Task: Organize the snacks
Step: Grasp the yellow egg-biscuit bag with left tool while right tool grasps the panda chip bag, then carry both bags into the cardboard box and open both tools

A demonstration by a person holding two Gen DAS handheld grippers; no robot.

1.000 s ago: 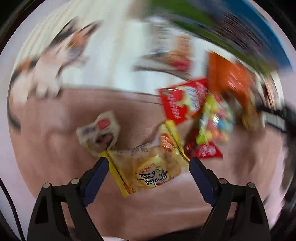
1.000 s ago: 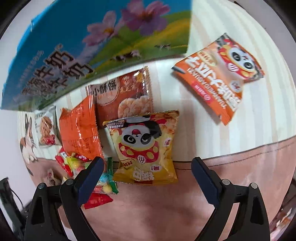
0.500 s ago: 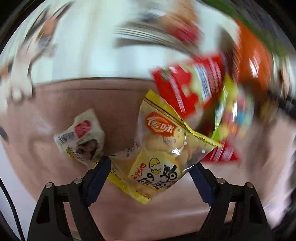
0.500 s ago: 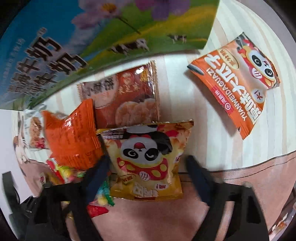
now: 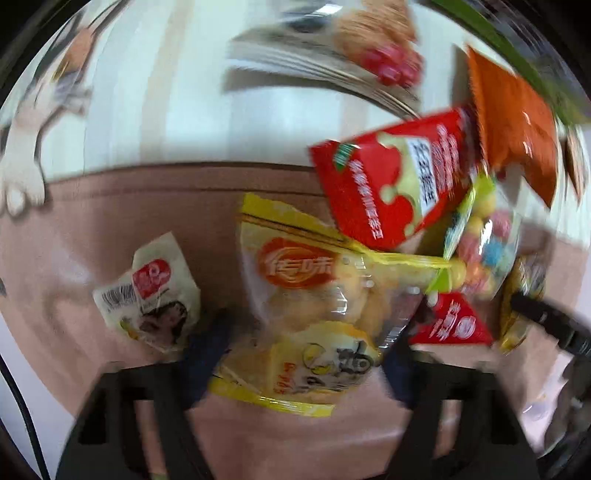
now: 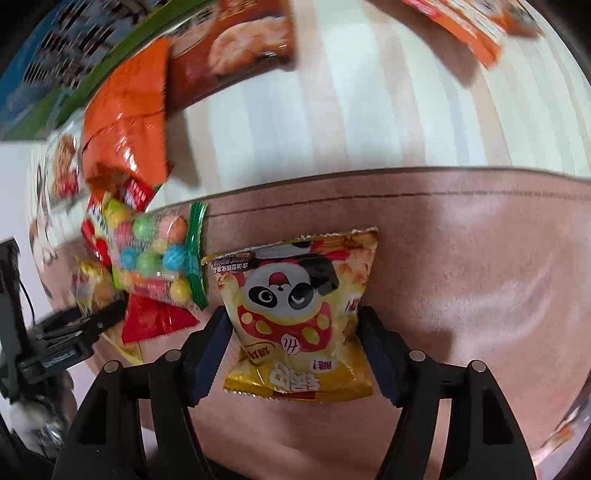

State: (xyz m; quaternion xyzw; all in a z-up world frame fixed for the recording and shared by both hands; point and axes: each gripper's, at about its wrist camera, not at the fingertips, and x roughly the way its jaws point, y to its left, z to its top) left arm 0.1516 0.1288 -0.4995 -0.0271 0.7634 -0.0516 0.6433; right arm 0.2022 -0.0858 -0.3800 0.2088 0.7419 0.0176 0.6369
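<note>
the right gripper (image 6: 295,332) is clamped on one yellow panda snack bag (image 6: 299,314), its two blue pads pressed against the bag's sides above the brown mat (image 6: 461,277). the left gripper (image 5: 306,354) has one yellow egg-biscuit pouch (image 5: 314,302) between its blurred pads; they look pressed to it, but the blur leaves me unable to tell if it is held.

counted in the left view: one red packet (image 5: 391,181), one orange bag (image 5: 517,122), one clear pack of coloured candy balls (image 5: 480,247), one small white sachet (image 5: 151,291) lying apart on the mat, and one more red wrapper (image 5: 454,325) under the pile. the right view adds one reddish-brown cracker bag (image 6: 236,48) and one orange panda bag (image 6: 472,22) at the top edge.

the worktop (image 6: 369,110) is pale striped wood with the mat over its near part.

half a second ago the panda bag straddled the mat's edge between open pads; now it sits fully over the mat, squeezed.
</note>
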